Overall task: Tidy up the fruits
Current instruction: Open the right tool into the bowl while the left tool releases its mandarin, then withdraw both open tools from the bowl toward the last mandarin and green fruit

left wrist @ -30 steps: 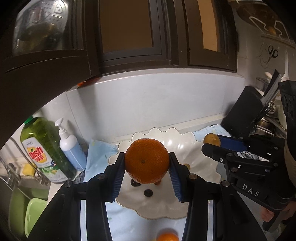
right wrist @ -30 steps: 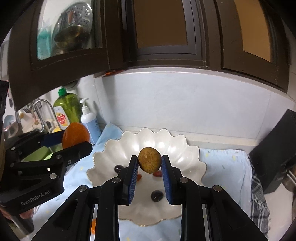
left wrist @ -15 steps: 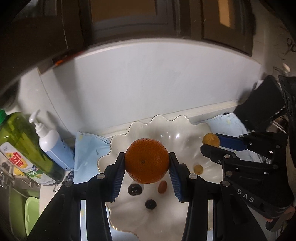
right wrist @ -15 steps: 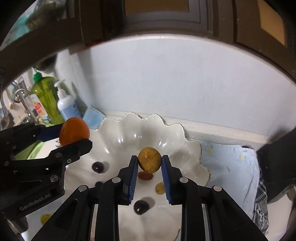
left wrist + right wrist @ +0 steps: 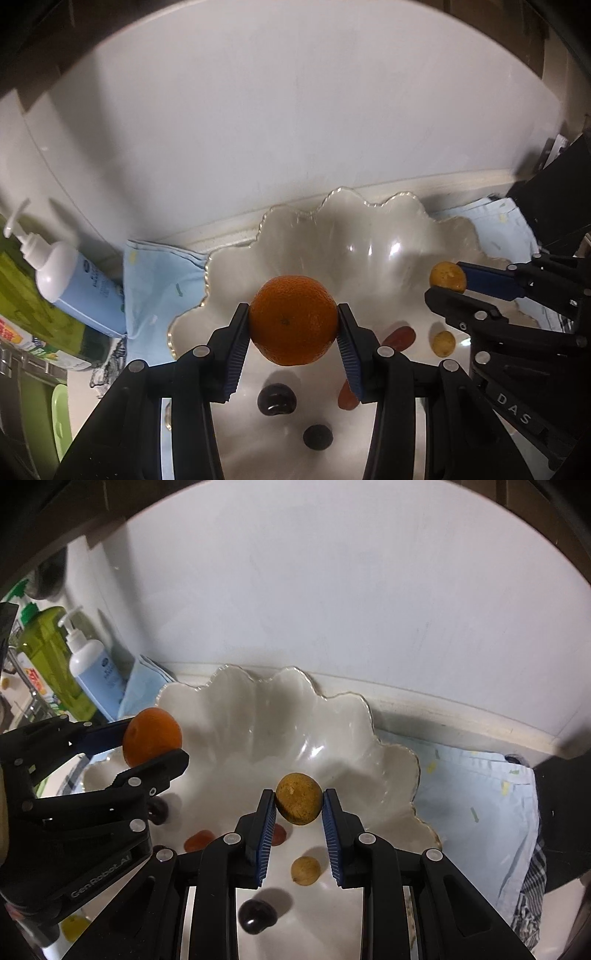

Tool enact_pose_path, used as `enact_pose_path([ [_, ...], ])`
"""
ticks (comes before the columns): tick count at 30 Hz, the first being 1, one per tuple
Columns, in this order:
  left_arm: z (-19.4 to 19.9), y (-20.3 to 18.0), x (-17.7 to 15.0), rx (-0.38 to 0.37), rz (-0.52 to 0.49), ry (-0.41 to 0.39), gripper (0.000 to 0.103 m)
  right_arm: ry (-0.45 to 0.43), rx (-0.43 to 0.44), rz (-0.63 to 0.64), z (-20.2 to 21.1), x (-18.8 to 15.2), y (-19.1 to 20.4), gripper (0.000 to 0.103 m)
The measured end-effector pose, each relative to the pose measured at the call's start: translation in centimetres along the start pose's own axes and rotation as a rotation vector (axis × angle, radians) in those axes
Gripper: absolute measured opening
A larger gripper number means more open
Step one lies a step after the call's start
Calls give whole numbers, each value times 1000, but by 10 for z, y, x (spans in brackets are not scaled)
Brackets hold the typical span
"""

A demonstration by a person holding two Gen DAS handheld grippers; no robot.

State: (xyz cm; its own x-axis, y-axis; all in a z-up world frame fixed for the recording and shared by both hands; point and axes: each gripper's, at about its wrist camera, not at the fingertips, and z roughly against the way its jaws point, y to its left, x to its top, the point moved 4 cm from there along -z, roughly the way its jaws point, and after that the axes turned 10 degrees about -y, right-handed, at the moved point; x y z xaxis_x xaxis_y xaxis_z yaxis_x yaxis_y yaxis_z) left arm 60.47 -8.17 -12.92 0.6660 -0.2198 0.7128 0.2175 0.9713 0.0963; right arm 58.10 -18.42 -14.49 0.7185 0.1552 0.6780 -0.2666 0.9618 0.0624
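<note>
Hovering over the big scalloped white bowl [image 5: 373, 236] with both loads, sitting on the blue cloth [image 5: 476, 794] by the wall. Gripping the orange [image 5: 293, 319] about halfway open in the left gripper [image 5: 293, 325], bowl floor lying straight below and slightly ahead, so just needing to drop. Pinching the small brownish-yellow fruit [image 5: 298, 803] nearly shut in the right gripper [image 5: 298, 812], hanging above the loose yellow one [image 5: 305, 870] and dark cherries [image 5: 256, 915].

One orange [image 5: 293, 320], two small yellow-brown fruits [image 5: 298, 804] [image 5: 305, 870], two dark cherries [image 5: 277, 399] [image 5: 317, 436] and two red fruits [image 5: 399, 338] [image 5: 346, 396] share a single white scalloped bowl [image 5: 369, 236]; two bottles [image 5: 79, 286] [image 5: 48, 657] stand alongside, with two claws [image 5: 293, 332] [image 5: 298, 812].
</note>
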Motion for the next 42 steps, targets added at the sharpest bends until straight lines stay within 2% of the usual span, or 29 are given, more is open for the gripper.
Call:
enact_pose_path([
  [8,-21,-3,-7,-16,9,64,46,52,4,-13,-13,-2,-5,29],
  [10,-22,-3,-8,-21,9,76,48,56,-1,-11,-15,-1,-4,38],
  [11,-21,-3,-8,-20,10,73,55,55,-14,-4,-14,-1,-5,43],
  [14,-12,-1,-5,25,-9,33,68,44,-46,27,-10,-4,-4,44],
  [20,16,6,-5,63,-21,-14,77,13,-49,31,9,-8,-2,44],
  [24,37,11,-11,70,-13,-36,79,-21,-39,39,26,-8,4,45],
  [27,52,12,-15,66,-3,-56,80,-59,-34,51,42,-9,12,52],
  [32,83,7,-24,106,-24,-105,81,-106,-40,79,67,-11,21,52],
  [42,146,12,-43,124,-10,-198,85,-204,-10,71,120,-25,40,52],
])
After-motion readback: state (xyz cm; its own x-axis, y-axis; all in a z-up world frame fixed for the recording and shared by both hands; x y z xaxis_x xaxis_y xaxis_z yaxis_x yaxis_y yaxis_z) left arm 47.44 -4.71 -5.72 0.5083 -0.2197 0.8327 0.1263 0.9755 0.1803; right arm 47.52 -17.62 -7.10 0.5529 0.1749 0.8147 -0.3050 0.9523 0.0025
